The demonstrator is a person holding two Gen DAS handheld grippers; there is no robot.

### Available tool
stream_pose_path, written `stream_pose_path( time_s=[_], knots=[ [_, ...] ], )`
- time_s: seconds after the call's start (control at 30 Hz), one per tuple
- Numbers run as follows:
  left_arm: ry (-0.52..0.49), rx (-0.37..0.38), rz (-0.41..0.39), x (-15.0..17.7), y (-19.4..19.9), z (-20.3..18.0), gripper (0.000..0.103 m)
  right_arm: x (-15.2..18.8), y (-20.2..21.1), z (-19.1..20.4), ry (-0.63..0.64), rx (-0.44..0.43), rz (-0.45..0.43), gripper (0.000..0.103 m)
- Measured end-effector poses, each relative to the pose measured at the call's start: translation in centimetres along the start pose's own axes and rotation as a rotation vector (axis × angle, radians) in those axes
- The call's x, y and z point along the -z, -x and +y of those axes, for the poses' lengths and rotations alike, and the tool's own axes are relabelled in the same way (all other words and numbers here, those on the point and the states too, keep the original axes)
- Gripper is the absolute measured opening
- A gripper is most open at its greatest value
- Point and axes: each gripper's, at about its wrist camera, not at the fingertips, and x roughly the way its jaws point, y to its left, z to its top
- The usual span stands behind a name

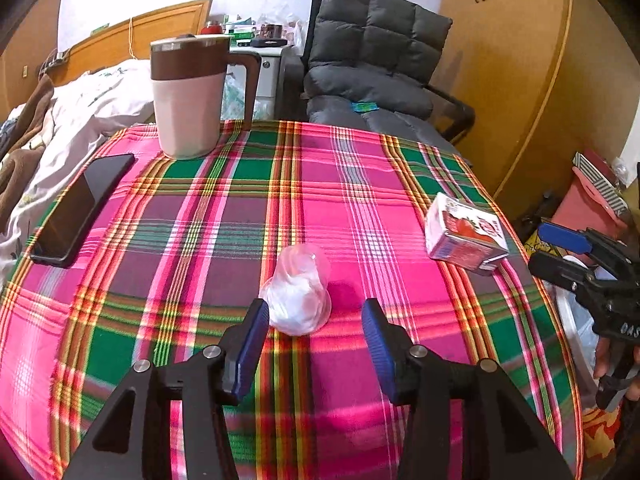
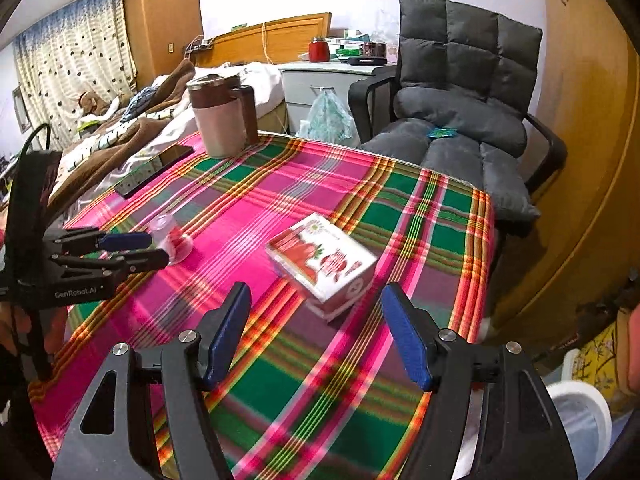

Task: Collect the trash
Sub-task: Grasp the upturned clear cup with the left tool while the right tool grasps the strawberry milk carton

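On the plaid tablecloth (image 1: 200, 216) a crumpled clear plastic cup (image 1: 298, 292) lies on its side just beyond the left gripper (image 1: 316, 316), whose jaws are spread wide. The cup sits slightly left of the middle of the gap, close to the left blue pad and touching neither finger as far as the left wrist view shows. In the right wrist view the same cup (image 2: 172, 238) appears just off the tips of that gripper (image 2: 154, 248). A red and white carton (image 2: 324, 264) lies flat near the right edge of the table, a little beyond the right gripper (image 2: 316, 320), whose jaws are also spread with nothing between them; the carton lies ahead of the gap, toward its middle. At the far left stand a brown and cream jug (image 1: 188, 96) and, nearer, a black phone (image 1: 80, 204). A grey padded chair (image 2: 460, 92) stands beyond the table.
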Motion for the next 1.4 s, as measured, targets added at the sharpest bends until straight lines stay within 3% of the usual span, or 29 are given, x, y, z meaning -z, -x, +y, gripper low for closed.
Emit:
stream_pose_path(
  time_s=[0.27,0.53,0.7,0.83,0.93,1.03,1.4],
  knots=[
    [0.0,0.004,0.008,-0.5,-1.4,0.3,0.048,-1.3,-2.3,-1.9,-0.017,-0.1,0.008,0.069],
    [0.006,0.023,0.008,-0.7,-1.7,0.6,0.048,-1.0,-3.8,-1.0,0.087,-0.17,0.097,0.069],
    [0.017,0.028,0.009,-0.5,-1.5,0.7,0.045,-0.7,-3.6,0.6,0.147,-0.159,0.117,0.069],
    [0.011,0.024,0.005,-0.6,-1.4,0.5,0.037,-1.2,-4.1,1.1,0.145,-0.085,0.121,0.069],
    [0.011,0.023,0.007,-0.7,-1.7,0.6,0.033,-1.3,-4.4,1.4,0.116,-0.09,0.13,0.06],
    [0.006,0.026,-0.001,-0.7,-1.6,0.6,0.03,-1.0,-4.1,2.3,0.134,-0.067,0.124,0.06],
    [-0.019,0.027,-0.021,0.3,0.5,-0.6,0.03,0.2,-1.3,3.7,0.065,-0.024,0.099,0.059]
  ],
)
